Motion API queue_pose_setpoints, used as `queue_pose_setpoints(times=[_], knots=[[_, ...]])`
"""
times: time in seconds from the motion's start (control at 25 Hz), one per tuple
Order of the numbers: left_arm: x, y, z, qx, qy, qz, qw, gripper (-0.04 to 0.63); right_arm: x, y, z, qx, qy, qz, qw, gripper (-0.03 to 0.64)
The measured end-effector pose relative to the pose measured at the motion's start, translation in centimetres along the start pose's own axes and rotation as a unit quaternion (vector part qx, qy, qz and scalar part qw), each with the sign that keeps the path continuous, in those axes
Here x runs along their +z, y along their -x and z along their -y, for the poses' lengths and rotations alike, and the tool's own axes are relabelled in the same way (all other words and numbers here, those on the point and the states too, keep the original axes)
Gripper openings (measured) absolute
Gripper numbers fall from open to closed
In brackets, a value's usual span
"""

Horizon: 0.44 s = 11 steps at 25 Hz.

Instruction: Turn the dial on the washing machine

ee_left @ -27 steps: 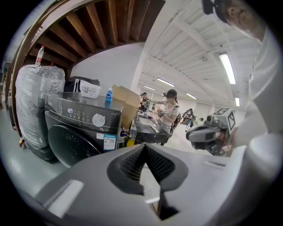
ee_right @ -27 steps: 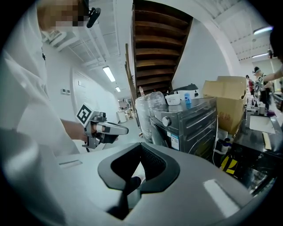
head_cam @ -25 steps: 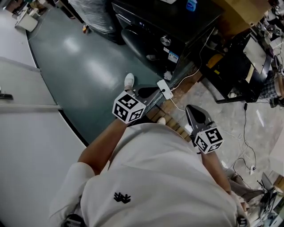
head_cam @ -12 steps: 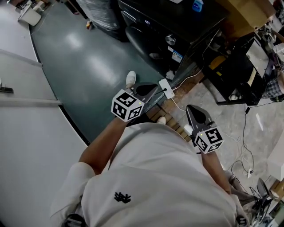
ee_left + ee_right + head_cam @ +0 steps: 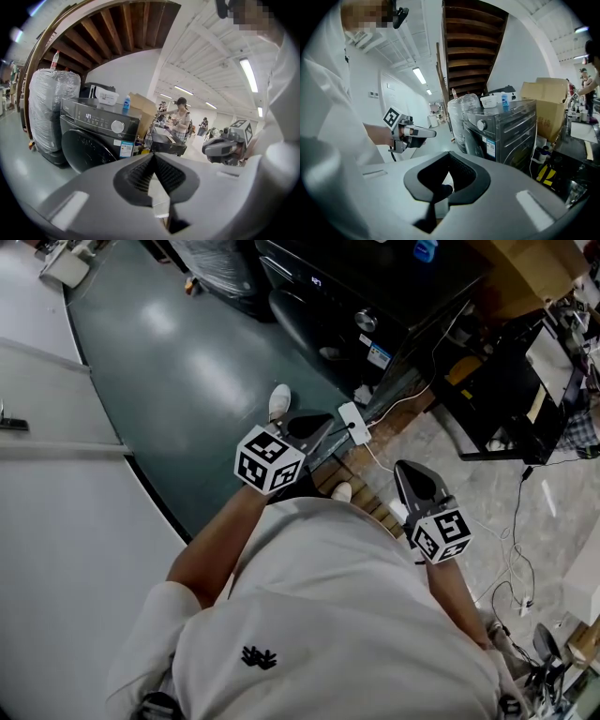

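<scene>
Seen from overhead, the washing machine (image 5: 323, 296) stands at one o'clock, its dial (image 5: 367, 320) well apart from both grippers. In its own view, the left gripper (image 5: 153, 155) is pressed together and empty. The right gripper (image 5: 449, 154) is likewise closed. I'd say closed jaws may bump the dial instead of gripping it.

One washing machine (image 5: 394, 277), one dial (image 5: 367, 320), two hand-held grippers (image 5: 314, 430) (image 5: 412, 479)

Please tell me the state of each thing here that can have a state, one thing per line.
washing machine door: closed
display: lit, digits showing
dial: untouched, no gripper near it
blue bottle: standing upright
left gripper: jaws shut, nothing between them
right gripper: jaws shut, nothing between them
</scene>
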<state>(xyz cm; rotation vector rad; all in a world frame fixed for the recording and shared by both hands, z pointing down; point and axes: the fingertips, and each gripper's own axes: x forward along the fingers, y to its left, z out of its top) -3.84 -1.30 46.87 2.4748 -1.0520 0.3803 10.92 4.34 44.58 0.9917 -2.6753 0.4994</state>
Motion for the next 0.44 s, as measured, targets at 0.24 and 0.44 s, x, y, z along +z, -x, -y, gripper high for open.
queue_pose_setpoints(times=[0.24, 0.44], knots=[[-0.09, -0.01, -0.67, 0.002, 0.003, -0.002, 1.0000, 0.055, 0.16, -0.65, 0.11, 0.002, 0.004, -0.002, 1.000, 0.002], [0.30, -0.26, -1.06, 0.000, 0.004, -0.004, 1.0000, 0.055, 0.95, -0.99, 0.39, 0.001, 0.007, 0.000, 1.000, 0.002]])
